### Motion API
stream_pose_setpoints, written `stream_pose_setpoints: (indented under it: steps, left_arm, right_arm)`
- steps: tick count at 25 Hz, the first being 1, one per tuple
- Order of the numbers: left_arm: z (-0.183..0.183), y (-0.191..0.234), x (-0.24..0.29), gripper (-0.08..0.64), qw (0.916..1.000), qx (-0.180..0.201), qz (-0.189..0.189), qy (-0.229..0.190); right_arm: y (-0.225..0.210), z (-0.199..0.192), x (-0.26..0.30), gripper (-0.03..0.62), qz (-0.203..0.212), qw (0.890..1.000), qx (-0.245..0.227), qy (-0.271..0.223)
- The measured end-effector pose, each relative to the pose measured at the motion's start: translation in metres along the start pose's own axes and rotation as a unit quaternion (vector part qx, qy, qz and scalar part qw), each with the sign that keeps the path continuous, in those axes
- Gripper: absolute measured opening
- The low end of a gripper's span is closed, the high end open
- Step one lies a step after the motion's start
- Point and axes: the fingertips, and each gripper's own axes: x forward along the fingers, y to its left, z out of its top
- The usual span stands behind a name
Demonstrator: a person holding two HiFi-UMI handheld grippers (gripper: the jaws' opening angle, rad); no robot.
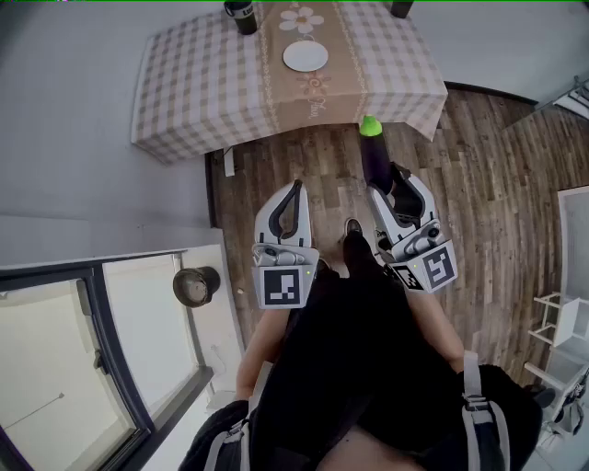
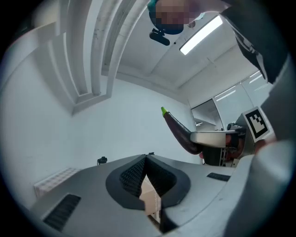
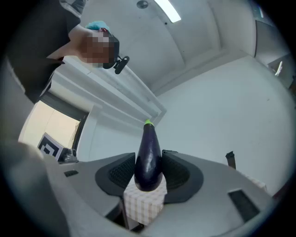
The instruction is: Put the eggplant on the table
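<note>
A dark purple eggplant (image 1: 374, 155) with a green cap sticks out forward from my right gripper (image 1: 391, 182), which is shut on its thick end. In the right gripper view the eggplant (image 3: 148, 157) stands between both pads, cap pointing away, above the checked cloth of the table (image 3: 143, 202). The table (image 1: 202, 83) lies ahead, and the eggplant's cap hangs just short of its near edge, over the wooden floor. My left gripper (image 1: 296, 190) is level beside the right one, shut with nothing in it (image 2: 146, 157). From the left gripper view the eggplant (image 2: 178, 132) shows at the right.
On the table sit a beige runner (image 1: 308, 87), a white plate (image 1: 306, 56) and a dark cup (image 1: 241, 14) at its far edge. A glass door (image 1: 64, 359) and a round dark pot (image 1: 196, 286) are at the left. White shelving (image 1: 566, 322) stands at the right.
</note>
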Motion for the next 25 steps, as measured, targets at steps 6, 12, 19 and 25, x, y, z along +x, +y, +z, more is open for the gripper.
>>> stream_pose_setpoints:
  steps: [6, 12, 19, 25]
  left_arm:
    - [-0.007, 0.005, -0.003, -0.008, 0.9999, -0.013, -0.003, 0.007]
    - [-0.018, 0.008, 0.001, -0.008, 0.9995, -0.025, -0.008, 0.017]
    - [-0.024, 0.012, 0.037, -0.008, 0.9996, -0.012, -0.008, 0.023]
    - [-0.031, 0.018, 0.085, -0.008, 0.9991, 0.021, -0.018, 0.033]
  right_arm:
    - [0.017, -0.009, 0.007, 0.192, 0.025, 1.000, 0.004, 0.012]
    - [0.014, -0.016, 0.012, 0.192, 0.019, 1.000, 0.009, 0.016]
    - [-0.022, -0.025, 0.032, 0.192, 0.017, 1.000, 0.022, 0.008]
    - [-0.070, -0.032, 0.063, 0.192, 0.013, 0.999, 0.033, -0.005]
